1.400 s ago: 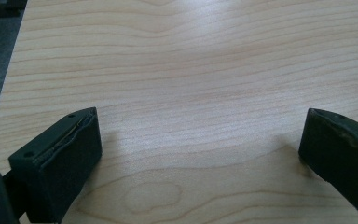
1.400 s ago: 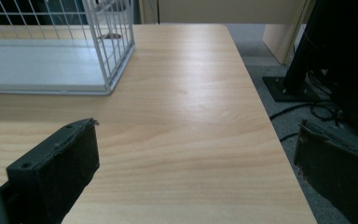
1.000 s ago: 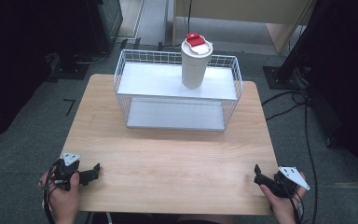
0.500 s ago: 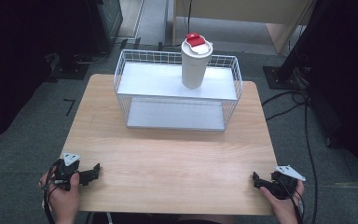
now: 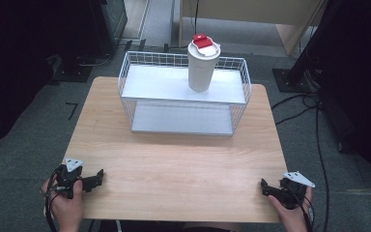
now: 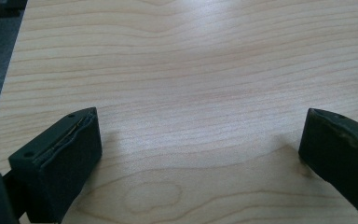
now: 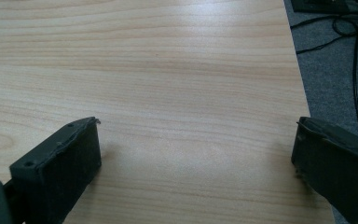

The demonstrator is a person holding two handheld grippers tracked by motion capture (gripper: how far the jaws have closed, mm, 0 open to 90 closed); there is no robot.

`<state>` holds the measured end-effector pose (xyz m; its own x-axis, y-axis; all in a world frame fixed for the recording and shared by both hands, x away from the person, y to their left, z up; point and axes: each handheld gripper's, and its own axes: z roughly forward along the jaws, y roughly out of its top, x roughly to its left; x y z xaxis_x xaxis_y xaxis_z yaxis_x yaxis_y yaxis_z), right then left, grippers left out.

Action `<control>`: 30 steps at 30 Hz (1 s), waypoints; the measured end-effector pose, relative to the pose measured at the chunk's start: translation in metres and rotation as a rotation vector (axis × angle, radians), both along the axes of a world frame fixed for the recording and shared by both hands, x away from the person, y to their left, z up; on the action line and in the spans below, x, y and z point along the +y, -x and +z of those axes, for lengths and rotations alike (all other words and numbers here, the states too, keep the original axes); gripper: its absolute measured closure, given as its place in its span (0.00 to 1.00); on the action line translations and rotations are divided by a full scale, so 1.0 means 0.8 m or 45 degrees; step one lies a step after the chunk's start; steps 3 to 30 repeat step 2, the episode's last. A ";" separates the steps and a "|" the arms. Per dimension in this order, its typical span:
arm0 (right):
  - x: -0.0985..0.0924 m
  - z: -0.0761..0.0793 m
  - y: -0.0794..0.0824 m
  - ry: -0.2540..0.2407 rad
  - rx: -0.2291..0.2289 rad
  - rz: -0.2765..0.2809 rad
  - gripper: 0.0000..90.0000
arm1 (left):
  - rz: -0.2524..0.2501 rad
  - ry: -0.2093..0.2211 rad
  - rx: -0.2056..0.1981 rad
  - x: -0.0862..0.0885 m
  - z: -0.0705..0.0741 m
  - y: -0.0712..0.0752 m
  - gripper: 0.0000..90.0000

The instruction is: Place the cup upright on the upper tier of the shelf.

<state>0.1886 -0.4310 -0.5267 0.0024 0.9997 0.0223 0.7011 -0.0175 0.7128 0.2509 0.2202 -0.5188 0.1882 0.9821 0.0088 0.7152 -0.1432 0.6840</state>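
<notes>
The left gripper [image 5: 98, 177] is held low at the near left corner of the table [image 5: 174, 164], with a hand [image 5: 66, 205] closed around its body. In the left gripper view its two black jaws are seen wide apart, and only bare wood is found between them. Nothing is gripped. The jaws are set close above the table top, but contact cannot be told.

The right gripper [image 5: 264, 187] is held at the near right corner of the table, in the other hand [image 5: 290, 212]. In the right gripper view its jaws are also spread wide, with plain wood between them. The right jaw is placed over the table edge, and grey floor [image 7: 335, 70] with black cables [image 7: 335, 28] is seen beyond it. Nothing is held by this gripper either.

Both grippers are pointed inward, toward the middle of the table, and are kept well apart from each other.

At the far side of the table a white wire rack [image 5: 183, 99] with two shelves is placed. On its upper shelf a white cup [image 5: 202, 67] is standing upright, right of the middle, and is closed by a lid [image 5: 203, 43] with a red part on top. The cup is well apart from both grippers.
</notes>
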 end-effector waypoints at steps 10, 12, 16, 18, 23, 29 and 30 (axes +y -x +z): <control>0.000 0.000 0.000 -0.001 0.000 0.001 0.01 | 0.009 0.003 -0.001 0.000 0.000 -0.001 0.00; 0.000 0.000 0.000 -0.001 0.000 0.001 0.01 | 0.009 0.003 -0.001 0.000 0.000 -0.001 0.00; 0.000 0.000 0.000 -0.001 0.000 0.001 0.01 | 0.009 0.003 -0.001 0.000 0.000 -0.001 0.00; 0.000 0.000 0.000 -0.001 0.000 0.001 0.01 | 0.009 0.003 -0.001 0.000 0.000 -0.001 0.00; 0.000 0.000 0.000 -0.001 0.000 0.001 0.01 | 0.009 0.003 -0.001 0.000 0.000 -0.001 0.00; 0.000 0.000 0.000 -0.001 0.000 0.001 0.01 | 0.009 0.003 -0.001 0.000 0.000 -0.001 0.00; 0.000 0.000 0.000 -0.001 0.000 0.001 0.01 | 0.009 0.003 -0.001 0.000 0.000 -0.001 0.00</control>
